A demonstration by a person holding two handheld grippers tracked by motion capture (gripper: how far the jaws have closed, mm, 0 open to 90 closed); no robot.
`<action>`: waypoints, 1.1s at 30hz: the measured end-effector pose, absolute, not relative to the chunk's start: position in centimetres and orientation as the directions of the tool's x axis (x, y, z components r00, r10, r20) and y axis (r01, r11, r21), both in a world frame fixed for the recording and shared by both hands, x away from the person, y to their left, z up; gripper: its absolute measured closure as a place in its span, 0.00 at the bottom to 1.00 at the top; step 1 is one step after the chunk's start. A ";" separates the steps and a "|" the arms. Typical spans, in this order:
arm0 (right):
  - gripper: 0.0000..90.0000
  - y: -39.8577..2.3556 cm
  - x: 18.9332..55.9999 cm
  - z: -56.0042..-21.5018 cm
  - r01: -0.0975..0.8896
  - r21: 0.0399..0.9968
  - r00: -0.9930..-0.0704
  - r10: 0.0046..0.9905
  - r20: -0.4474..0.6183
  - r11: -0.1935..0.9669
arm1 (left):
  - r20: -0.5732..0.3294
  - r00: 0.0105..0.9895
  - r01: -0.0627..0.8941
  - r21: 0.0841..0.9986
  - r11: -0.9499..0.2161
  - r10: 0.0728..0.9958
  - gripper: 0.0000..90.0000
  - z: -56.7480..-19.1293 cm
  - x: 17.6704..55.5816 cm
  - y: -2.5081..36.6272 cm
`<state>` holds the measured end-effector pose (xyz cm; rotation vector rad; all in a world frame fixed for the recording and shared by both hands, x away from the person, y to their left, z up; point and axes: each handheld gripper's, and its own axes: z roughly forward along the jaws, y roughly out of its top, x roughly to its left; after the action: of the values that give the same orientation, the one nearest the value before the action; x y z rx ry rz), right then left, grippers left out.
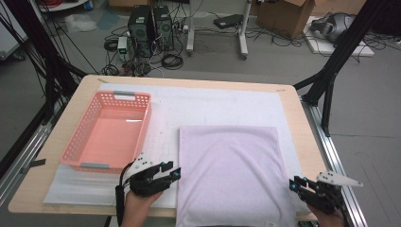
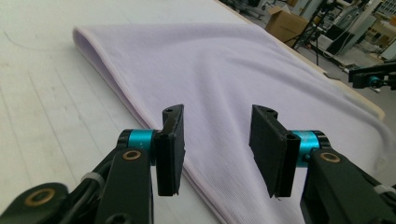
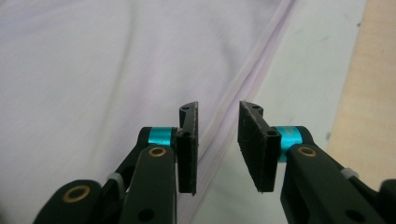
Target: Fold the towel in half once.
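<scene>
Looking down from the high view, we see the left gripper (image 1: 174, 174) at the near left edge of a folded lilac cloth (image 1: 229, 170), and the right gripper (image 1: 293, 183) at its near right edge. Both sets of jaws stand apart with nothing pinched between them; in the left gripper view the gap is moderate and hangs just above the cloth's (image 2: 224, 65) folded edge. In the right gripper view the gap is narrower, set over the cloth's (image 3: 93, 74) layered hem where it meets the white mat (image 3: 308, 60); whether a pad brushes the fabric we cannot quite tell. Farther off, a pink basket (image 1: 85, 137) sits on the mat left of the cloth, on the wooden table (image 1: 302, 127).
</scene>
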<state>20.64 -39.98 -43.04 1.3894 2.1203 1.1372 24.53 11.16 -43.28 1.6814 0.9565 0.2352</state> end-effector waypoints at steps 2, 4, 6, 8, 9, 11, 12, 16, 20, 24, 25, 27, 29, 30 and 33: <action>0.81 -40.0 22.6 -43.1 0.596 0.783 -0.436 0.891 0.130 0.177 | -0.313 0.653 0.472 0.880 -0.049 0.689 0.62 -43.2 25.9 10.9; 0.85 -39.9 24.2 -43.1 0.606 0.782 -0.421 0.892 0.163 0.143 | -0.318 0.649 0.484 0.874 -0.052 0.692 0.61 -43.3 27.1 10.6; 0.86 -39.6 25.6 -43.3 0.617 0.774 -0.415 0.894 0.168 0.141 | -0.331 0.636 0.500 0.865 -0.045 0.697 0.60 -43.5 28.1 10.3; 0.86 -39.1 26.9 -43.5 0.628 0.765 -0.406 0.900 0.160 0.147 | -0.327 0.625 0.502 0.864 -0.045 0.709 0.59 -43.7 29.0 10.0; 0.85 -39.0 27.4 -43.7 0.634 0.760 -0.401 0.901 0.165 0.143 | -0.324 0.623 0.505 0.862 -0.049 0.712 0.58 -43.8 29.5 9.8; 0.85 -38.6 28.4 -44.0 0.648 0.749 -0.392 0.904 0.171 0.139 | -0.327 0.614 0.502 0.864 -0.035 0.719 0.58 -44.0 30.3 9.6; 0.85 -38.5 28.9 -44.3 0.658 0.739 -0.391 0.904 0.173 0.143 | -0.334 0.606 0.512 0.859 -0.032 0.722 0.57 -44.1 30.7 9.5; 0.97 -38.7 29.5 -44.4 0.659 0.728 -0.401 0.907 0.130 0.187 | -0.336 0.589 0.534 0.844 -0.042 0.735 0.56 -44.0 32.1 9.1; 0.97 -39.8 29.1 -44.4 0.663 0.727 -0.399 0.906 0.139 0.181 | -0.331 0.561 0.542 0.840 -0.035 0.759 0.54 -44.3 33.3 9.1; 0.80 -40.5 29.3 -44.3 0.655 0.738 -0.414 0.895 0.168 0.165 | -0.301 0.524 0.557 0.829 -0.053 0.797 0.50 -44.7 34.3 9.1; 0.79 -40.7 29.4 -44.3 0.654 0.740 -0.418 0.891 0.178 0.159 | -0.298 0.513 0.557 0.829 -0.049 0.805 0.50 -44.8 34.5 9.1; 0.78 -40.9 29.6 -44.3 0.646 0.748 -0.424 0.886 0.189 0.150 | -0.279 0.497 0.562 0.825 -0.059 0.822 0.49 -44.8 35.0 9.0; 0.77 -40.9 29.7 -44.2 0.640 0.754 -0.429 0.883 0.190 0.148 | -0.264 0.482 0.561 0.825 -0.063 0.835 0.49 -44.8 35.6 8.8; 0.77 -40.9 29.7 -44.2 0.636 0.756 -0.433 0.882 0.186 0.153 | -0.263 0.473 0.552 0.832 -0.050 0.841 0.48 -44.9 35.9 8.8; 0.75 -40.9 29.6 -43.9 0.623 0.767 -0.437 0.881 0.181 0.151 | -0.300 0.432 0.611 0.791 -0.031 0.851 0.49 -45.3 36.9 8.8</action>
<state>29.62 -40.91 -43.94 1.4498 2.1236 1.1709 36.87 8.76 -45.35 1.7346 1.2703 0.3163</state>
